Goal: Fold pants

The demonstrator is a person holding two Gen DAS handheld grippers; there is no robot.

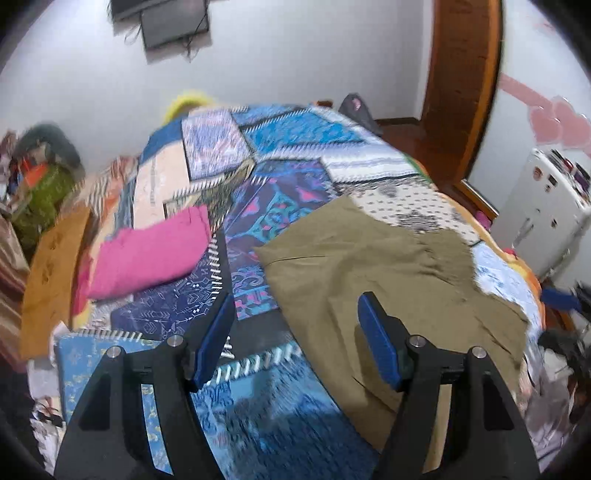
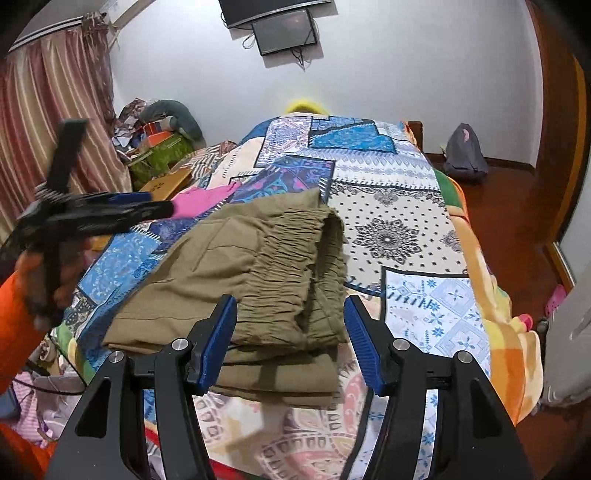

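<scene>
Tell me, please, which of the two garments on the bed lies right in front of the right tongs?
The olive pants, partly folded with gathered waistband up; the pink garment lies farther back.

No lettering comes through anywhere here. The small stickers on the white fridge [image 1: 546, 206] are too blurred to read, and the dark wall-mounted screen [image 2: 284, 31] shows nothing. The patchwork bedspread [image 2: 391, 206] carries only patterns, no words.
</scene>
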